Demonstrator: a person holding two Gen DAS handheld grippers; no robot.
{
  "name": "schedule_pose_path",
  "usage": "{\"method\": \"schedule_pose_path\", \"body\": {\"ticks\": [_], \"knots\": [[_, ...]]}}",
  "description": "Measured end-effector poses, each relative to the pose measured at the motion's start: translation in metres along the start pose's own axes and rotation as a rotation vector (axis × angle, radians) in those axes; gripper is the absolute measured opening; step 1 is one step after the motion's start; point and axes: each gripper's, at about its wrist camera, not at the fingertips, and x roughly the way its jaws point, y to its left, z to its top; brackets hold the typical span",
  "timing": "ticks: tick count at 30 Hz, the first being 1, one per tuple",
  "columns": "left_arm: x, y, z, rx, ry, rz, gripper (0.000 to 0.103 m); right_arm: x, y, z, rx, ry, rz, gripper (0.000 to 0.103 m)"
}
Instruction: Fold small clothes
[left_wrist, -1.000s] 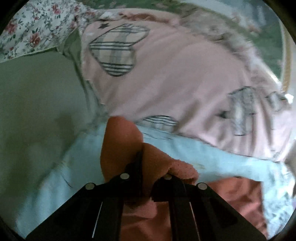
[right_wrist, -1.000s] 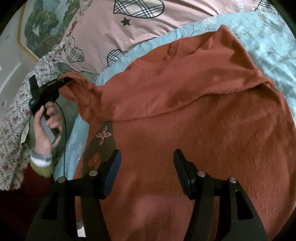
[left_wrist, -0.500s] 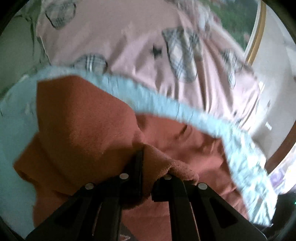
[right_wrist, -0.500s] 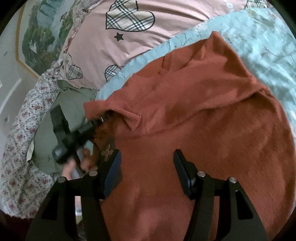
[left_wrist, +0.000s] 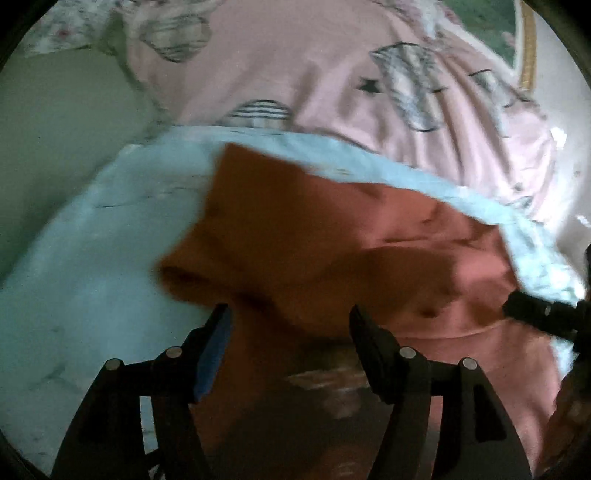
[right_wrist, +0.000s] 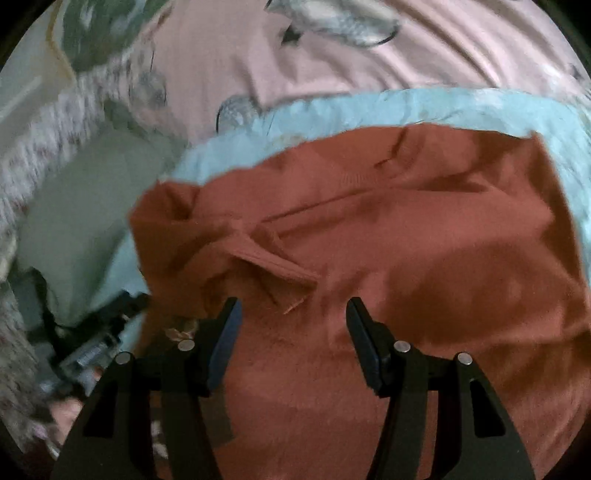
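Observation:
A rust-orange sweater (right_wrist: 424, 258) lies on a light blue sheet (right_wrist: 369, 110); it also shows in the left wrist view (left_wrist: 314, 240). Its left sleeve (right_wrist: 258, 258) lies folded inward across the body, cuff toward the middle. My left gripper (left_wrist: 290, 325) is open and empty, just above the folded sleeve at the sweater's left side. My right gripper (right_wrist: 293, 314) is open and empty, hovering over the sweater's body near the sleeve cuff. The left gripper also shows at the lower left of the right wrist view (right_wrist: 99, 343).
A pink quilt with plaid hearts (left_wrist: 332, 74) lies behind the sweater, also in the right wrist view (right_wrist: 369, 55). A pale green cloth (left_wrist: 55, 129) and floral fabric (right_wrist: 37, 147) lie to the left. The right gripper's tip (left_wrist: 543, 314) shows at the right edge.
My left gripper carried the sleeve inward over the sweater, then opened and let it go. The right gripper stayed open and shifted slightly over the body.

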Motion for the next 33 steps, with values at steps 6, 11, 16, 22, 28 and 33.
{"method": "schedule_pose_path", "body": {"ticks": [6, 11, 16, 22, 28, 33], "knots": [[0.012, 0.042, -0.001, -0.087, 0.06, 0.095, 0.068, 0.028, 0.005, 0.02, -0.098, 0.002, -0.035, 0.022], [0.033, 0.054, 0.006, -0.104, 0.089, 0.147, 0.068, -0.054, -0.023, 0.032, -0.044, -0.2, -0.091, 0.008], [0.049, 0.052, 0.016, -0.127, 0.091, 0.136, 0.067, -0.1, -0.071, 0.022, -0.006, -0.277, -0.238, 0.008], [0.064, 0.043, 0.019, -0.117, 0.108, 0.153, 0.062, -0.087, -0.12, -0.004, 0.065, -0.189, -0.294, 0.008], [0.048, 0.049, 0.007, -0.175, 0.077, 0.119, 0.057, -0.053, -0.129, -0.024, 0.067, -0.052, -0.338, 0.009], [0.043, 0.063, 0.002, -0.253, 0.085, 0.075, 0.058, -0.079, -0.134, -0.045, 0.128, -0.06, -0.302, 0.032]]}}
